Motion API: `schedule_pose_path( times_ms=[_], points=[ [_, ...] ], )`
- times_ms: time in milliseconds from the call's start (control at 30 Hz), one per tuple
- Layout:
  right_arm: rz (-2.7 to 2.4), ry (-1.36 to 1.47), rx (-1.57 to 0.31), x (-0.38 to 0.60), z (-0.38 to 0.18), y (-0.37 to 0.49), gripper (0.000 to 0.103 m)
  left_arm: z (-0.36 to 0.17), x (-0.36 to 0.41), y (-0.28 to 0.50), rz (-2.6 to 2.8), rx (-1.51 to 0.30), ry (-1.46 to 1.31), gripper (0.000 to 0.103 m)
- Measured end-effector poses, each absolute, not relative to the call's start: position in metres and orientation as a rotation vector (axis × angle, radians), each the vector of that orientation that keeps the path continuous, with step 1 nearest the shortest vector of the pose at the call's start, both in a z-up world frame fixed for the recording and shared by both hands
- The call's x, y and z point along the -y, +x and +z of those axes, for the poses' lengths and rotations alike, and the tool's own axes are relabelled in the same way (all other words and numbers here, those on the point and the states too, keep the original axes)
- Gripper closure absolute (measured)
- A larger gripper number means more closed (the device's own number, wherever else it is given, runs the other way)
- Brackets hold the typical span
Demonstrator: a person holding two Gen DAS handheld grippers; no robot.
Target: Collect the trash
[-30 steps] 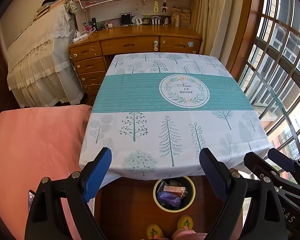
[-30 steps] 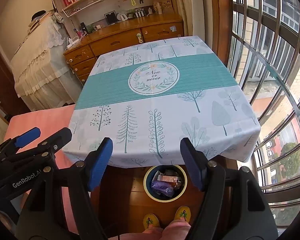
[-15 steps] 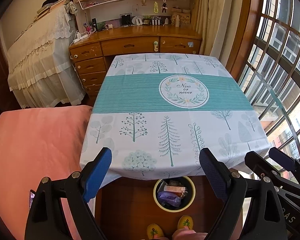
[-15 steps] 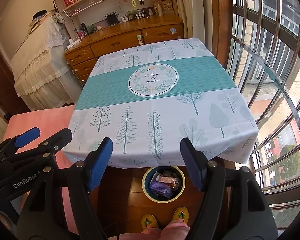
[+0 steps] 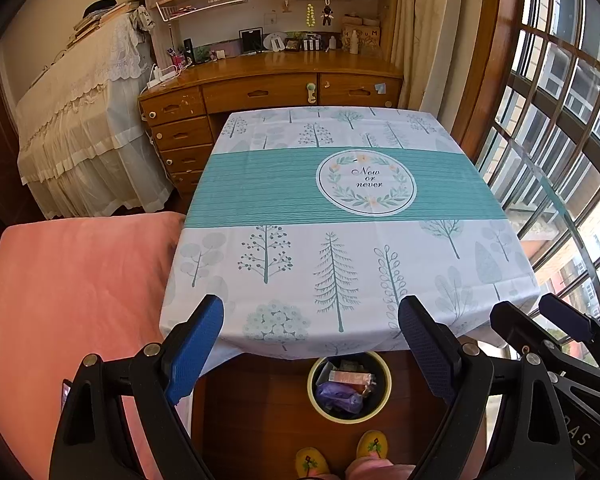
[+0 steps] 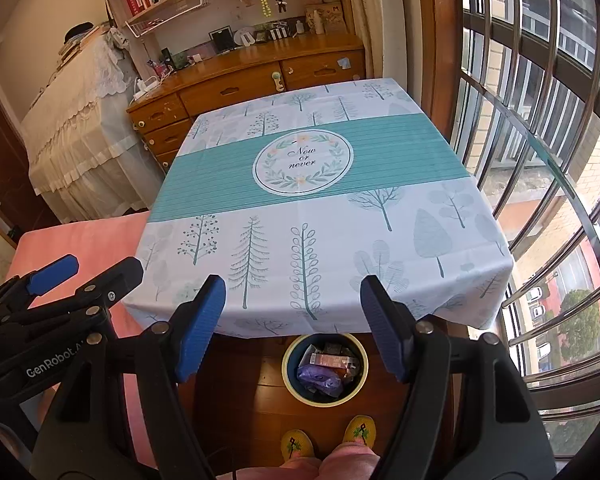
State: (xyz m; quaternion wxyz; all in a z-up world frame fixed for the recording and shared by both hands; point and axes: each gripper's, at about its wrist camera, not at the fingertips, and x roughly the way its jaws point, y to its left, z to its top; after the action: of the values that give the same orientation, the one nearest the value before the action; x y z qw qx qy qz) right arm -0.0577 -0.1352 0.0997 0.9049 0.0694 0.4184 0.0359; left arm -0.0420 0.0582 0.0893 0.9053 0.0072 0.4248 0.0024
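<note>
Blue-padded jaws on the left gripper (image 5: 311, 350) and right gripper (image 6: 293, 326) are standing wide apart, gripping nothing, both hovering above the near edge of the tablecloth (image 5: 340, 216). At six o'clock below that edge, wrappers (image 6: 326, 365) are lying inside the round bin (image 6: 325, 368) on the wooden floor (image 5: 256, 408), beside yellow slippers (image 6: 361, 432).

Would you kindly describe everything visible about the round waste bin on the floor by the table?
The round waste bin with a pale yellow rim stands upright on the wooden floor, partly tucked under the near edge of the tree-print tablecloth. Its inside looks dark. It holds a crumpled purple wrapper, a pinkish packet and other scraps. Both grippers hover above, apart from it.
</note>
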Motion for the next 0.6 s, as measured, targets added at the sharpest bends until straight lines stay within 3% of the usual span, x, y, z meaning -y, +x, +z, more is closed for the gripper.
schedule_pose_path(
  times_ms=[600],
  points=[
    [0.085, 0.140, -0.868, 0.1409, 0.1008, -0.0611, 0.036, 0.0885, -0.0618, -0.0482, 0.007, -0.887, 0.026, 0.013]
  ],
)
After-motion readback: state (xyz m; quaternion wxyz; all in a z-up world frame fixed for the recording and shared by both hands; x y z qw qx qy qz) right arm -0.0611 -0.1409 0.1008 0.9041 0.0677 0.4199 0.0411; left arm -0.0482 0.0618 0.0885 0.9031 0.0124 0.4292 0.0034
